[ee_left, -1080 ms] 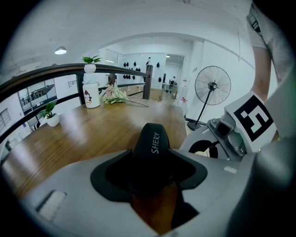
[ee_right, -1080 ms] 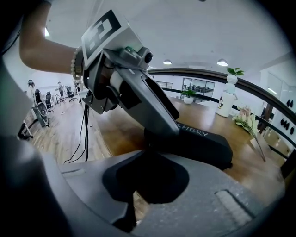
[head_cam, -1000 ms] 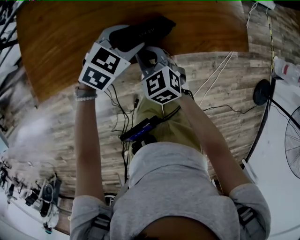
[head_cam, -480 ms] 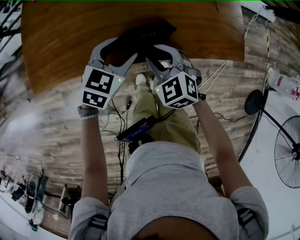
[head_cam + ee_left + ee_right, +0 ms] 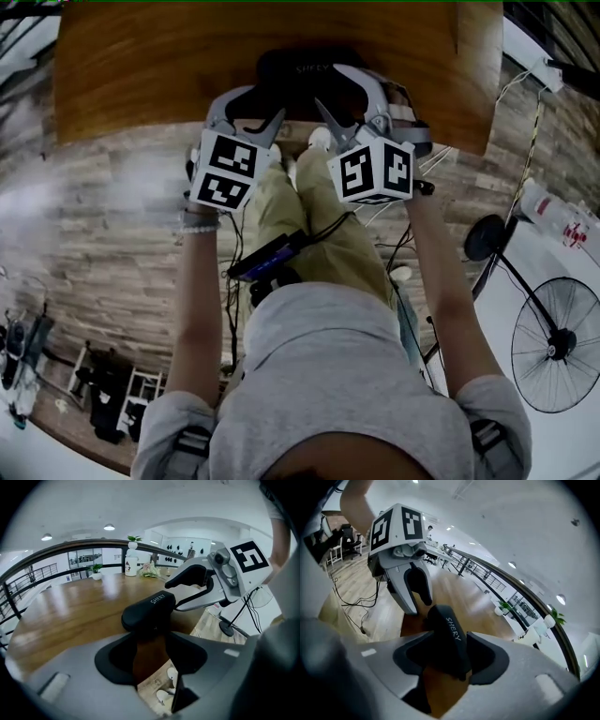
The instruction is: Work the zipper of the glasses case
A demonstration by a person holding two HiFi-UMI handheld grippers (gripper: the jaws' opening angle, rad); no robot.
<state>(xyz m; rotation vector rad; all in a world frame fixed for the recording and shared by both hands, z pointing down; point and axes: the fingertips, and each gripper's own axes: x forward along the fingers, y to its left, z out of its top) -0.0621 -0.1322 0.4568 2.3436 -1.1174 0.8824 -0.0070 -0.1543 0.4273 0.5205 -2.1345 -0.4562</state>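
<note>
person is wearing a grey short-sleeved top [image 5: 347,375], olive trousers [image 5: 323,220], white shoes [image 5: 161,696] and a pale bead bracelet [image 5: 201,225]. left gripper [image 5: 255,101] and right gripper [image 5: 342,92] are showing grey fingers [image 5: 223,101], black lining, white cubes [image 5: 225,169] with black square markers. black cables [image 5: 323,231] are trailing over the trousers.

Tally at the table
We count one glasses case [image 5: 300,67], one wooden table [image 5: 141,80], two white shoes [image 5: 172,674], one floor fan [image 5: 553,342], one white mug [image 5: 131,566], two potted plants [image 5: 96,570].
</note>
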